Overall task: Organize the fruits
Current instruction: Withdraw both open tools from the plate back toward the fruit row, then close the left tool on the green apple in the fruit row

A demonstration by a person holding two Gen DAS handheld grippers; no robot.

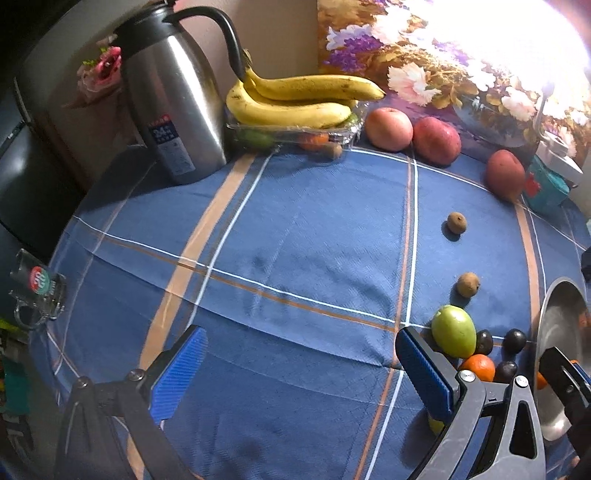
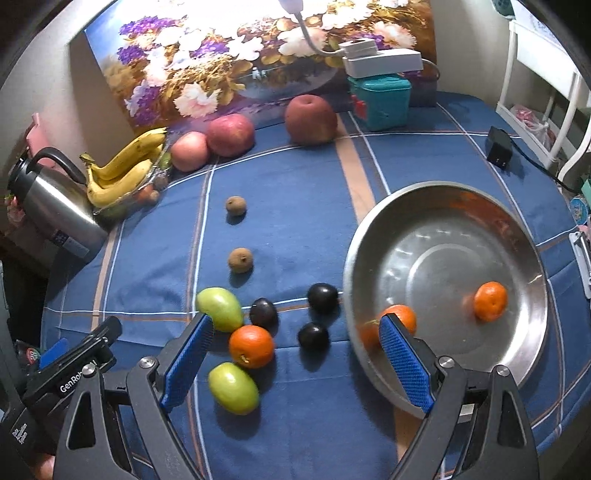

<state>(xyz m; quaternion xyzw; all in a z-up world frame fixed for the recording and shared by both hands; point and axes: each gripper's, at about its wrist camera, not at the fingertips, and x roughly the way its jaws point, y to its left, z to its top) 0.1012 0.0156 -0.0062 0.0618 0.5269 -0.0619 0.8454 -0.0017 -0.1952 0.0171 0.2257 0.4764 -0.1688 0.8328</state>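
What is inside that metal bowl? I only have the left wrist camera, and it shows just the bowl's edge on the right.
Observer: The right wrist view looks into the bowl. It holds an orange towards the right side and another orange at the left wall, partly behind a gripper finger.
Operator: Is the right gripper holding anything?
Observer: No, the right gripper stands wide open with nothing gripped.
Operator: I see one green fruit. Any more?
Observer: Yes, a second green fruit lies on the cloth beside the loose orange.

Dim room; lamp (image 2: 295, 7) glare top, fisheye edges dark, bent.
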